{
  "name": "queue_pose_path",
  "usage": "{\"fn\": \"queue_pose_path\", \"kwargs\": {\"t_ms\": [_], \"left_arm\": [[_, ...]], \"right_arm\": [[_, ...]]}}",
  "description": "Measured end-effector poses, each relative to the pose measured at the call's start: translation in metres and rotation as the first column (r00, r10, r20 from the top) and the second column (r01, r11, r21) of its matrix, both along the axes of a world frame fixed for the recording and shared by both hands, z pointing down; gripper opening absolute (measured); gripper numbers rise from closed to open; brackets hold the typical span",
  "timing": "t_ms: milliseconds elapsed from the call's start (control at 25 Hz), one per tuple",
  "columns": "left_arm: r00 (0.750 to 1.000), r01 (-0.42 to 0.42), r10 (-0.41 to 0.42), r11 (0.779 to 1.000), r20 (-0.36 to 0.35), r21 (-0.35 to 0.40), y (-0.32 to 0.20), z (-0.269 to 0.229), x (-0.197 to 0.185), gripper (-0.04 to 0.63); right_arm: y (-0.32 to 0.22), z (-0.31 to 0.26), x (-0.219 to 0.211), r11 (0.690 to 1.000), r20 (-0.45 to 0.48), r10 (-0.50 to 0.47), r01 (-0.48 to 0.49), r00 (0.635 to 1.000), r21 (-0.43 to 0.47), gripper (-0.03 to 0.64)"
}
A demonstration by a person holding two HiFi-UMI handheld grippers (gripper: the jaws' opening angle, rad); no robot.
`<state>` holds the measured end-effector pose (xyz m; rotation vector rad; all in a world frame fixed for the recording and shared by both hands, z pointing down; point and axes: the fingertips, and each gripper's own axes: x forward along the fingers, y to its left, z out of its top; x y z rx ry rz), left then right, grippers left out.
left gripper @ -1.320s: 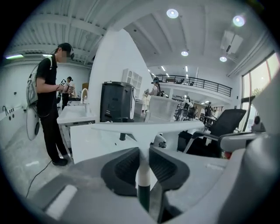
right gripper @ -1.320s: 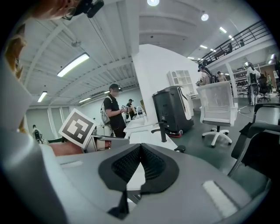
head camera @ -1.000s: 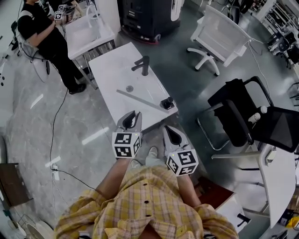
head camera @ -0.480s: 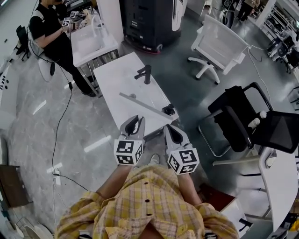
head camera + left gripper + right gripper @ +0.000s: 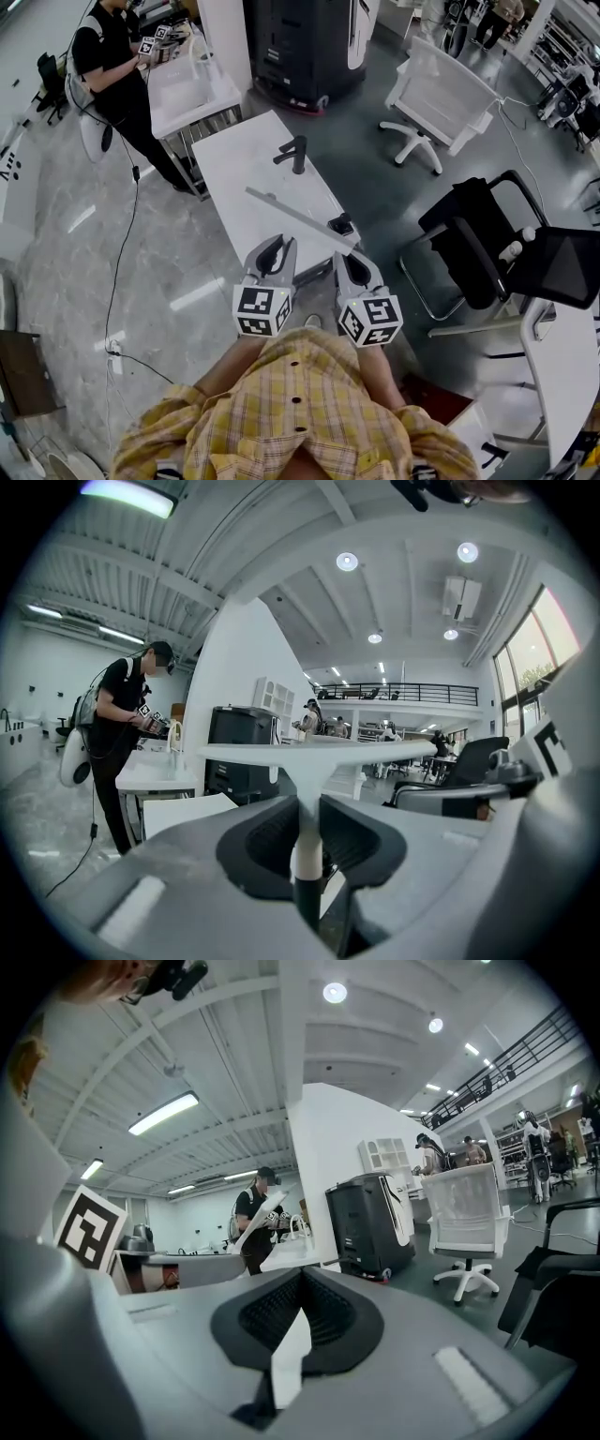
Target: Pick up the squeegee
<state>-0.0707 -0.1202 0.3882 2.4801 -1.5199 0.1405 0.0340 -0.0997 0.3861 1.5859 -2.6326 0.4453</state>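
Note:
The squeegee (image 5: 300, 217) is a long pale blade with a thin white handle, held over the near end of the white table (image 5: 234, 159). In the left gripper view its blade (image 5: 319, 752) lies level across the top. The handle runs down between the jaws of my left gripper (image 5: 302, 827), which is shut on it. In the head view that gripper (image 5: 273, 246) sits just behind the blade. My right gripper (image 5: 347, 265) is at the blade's right end. In the right gripper view a white strip of the squeegee (image 5: 289, 1349) is clamped in its jaws (image 5: 298, 1321) and runs off to the upper left.
A black faucet-like fixture (image 5: 293, 153) stands mid-table and a small black object (image 5: 340, 225) sits at its near right corner. A person in black (image 5: 112, 66) works at a second white table behind. A white chair (image 5: 441, 84) and a black chair (image 5: 478, 225) stand to the right.
Both grippers have risen a little and the squeegee has come up with them, its blade now closer to the gripper tips. The faucet-like fixture and the small black object kept their places on the table.

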Motion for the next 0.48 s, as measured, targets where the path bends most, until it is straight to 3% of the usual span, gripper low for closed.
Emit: {"fn": "queue_pose_path", "kwargs": {"t_ms": [480], "left_arm": [[1.000, -0.006, 0.006, 1.000, 0.006, 0.017, 0.002, -0.005, 0.003, 0.075]], "right_arm": [[-0.002, 0.000, 0.010, 1.000, 0.004, 0.021, -0.021, 1.000, 0.007, -0.003]]}}
